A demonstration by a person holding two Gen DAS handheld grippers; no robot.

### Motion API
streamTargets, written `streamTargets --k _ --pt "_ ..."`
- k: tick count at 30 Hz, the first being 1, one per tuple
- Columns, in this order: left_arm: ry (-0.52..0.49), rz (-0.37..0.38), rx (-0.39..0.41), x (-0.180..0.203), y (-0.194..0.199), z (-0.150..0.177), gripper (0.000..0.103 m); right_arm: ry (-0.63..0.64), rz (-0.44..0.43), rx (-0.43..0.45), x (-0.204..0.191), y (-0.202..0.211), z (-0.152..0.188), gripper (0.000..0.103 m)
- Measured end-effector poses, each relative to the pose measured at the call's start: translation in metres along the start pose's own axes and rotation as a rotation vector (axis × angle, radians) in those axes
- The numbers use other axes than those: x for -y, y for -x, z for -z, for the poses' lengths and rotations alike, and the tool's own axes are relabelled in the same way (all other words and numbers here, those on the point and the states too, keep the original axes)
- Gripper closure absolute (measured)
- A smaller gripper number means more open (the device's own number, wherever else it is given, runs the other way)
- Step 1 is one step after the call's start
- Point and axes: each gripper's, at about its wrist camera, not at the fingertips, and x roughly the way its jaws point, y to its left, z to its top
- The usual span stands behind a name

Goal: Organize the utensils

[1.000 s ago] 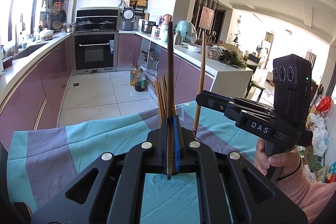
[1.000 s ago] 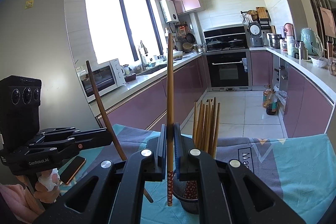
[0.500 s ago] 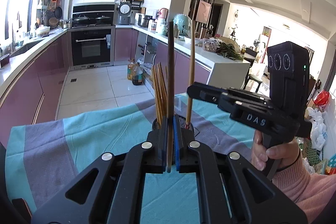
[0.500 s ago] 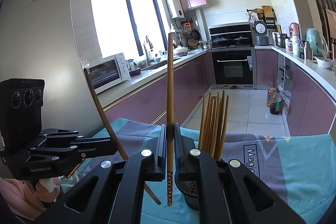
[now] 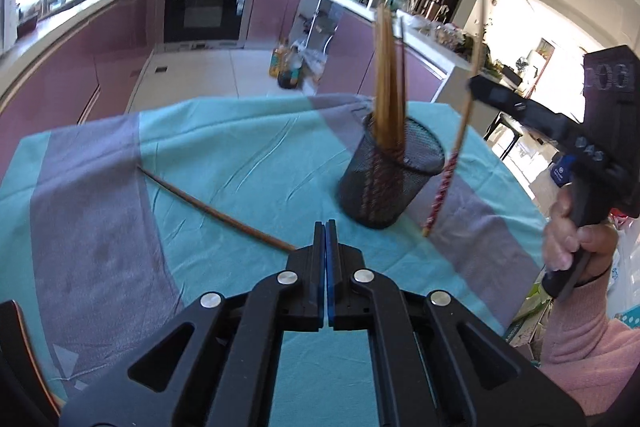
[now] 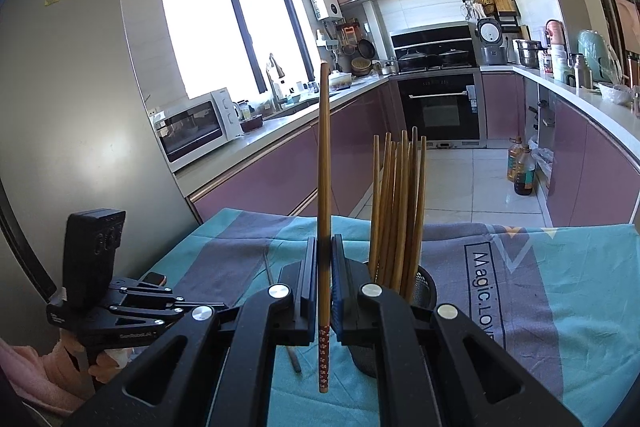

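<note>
- While our left gripper [image 5: 326, 227] stayed pressed together on nothing, a dark wooden chopstick [image 5: 212, 213] lay at its ten o'clock on the teal-and-grey cloth [image 5: 248, 155].
- Our right gripper [image 6: 325, 251] pinched a red-patterned bamboo chopstick [image 6: 324, 187] upright, at nine o'clock of the black mesh holder [image 5: 390, 179] of chopsticks.

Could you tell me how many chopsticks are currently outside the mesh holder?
2. One chopstick is clamped upright in the right gripper beside the mesh holder; the other chopstick lies flat on the cloth near the left gripper. None seems hidden.
</note>
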Motion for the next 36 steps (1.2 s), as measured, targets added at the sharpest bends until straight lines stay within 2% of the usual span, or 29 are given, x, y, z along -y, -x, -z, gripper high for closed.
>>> streamTargets --k 5,13,19,24,27,30,34,36 --pt "0.029 -0.045 -0.064 -0.020 -0.029 0.010 0.099 -0.010 0.004 -0.019 0.004 -0.002 0.005 0.097" --pt "-0.022 -0.013 -0.105 -0.001 -0.073 0.004 0.089 -0.026 0.013 -0.038 0.008 -0.004 0.013 0.097" --pt "-0.045 -0.015 -0.211 0.010 -0.109 0.008 0.086 -0.038 0.019 -0.040 0.013 -0.003 0.015 0.097" --pt "-0.036 0.004 -0.222 0.006 -0.103 0.012 0.087 -0.047 0.015 -0.045 0.016 -0.005 0.018 0.097" --pt "-0.025 0.000 -0.262 -0.002 -0.098 0.025 0.087 -0.051 0.009 -0.044 0.018 -0.005 0.019 0.097" --pt "0.000 0.012 -0.268 -0.012 -0.087 0.036 0.090 -0.053 0.005 -0.044 0.019 -0.006 0.020 0.097" --pt "0.033 -0.026 -0.247 -0.027 -0.069 0.043 0.089 -0.051 -0.005 -0.048 0.018 -0.008 0.020 0.097" --pt "0.034 -0.035 -0.203 -0.031 -0.054 0.044 0.085 -0.048 -0.011 -0.050 0.016 -0.010 0.020 0.097"
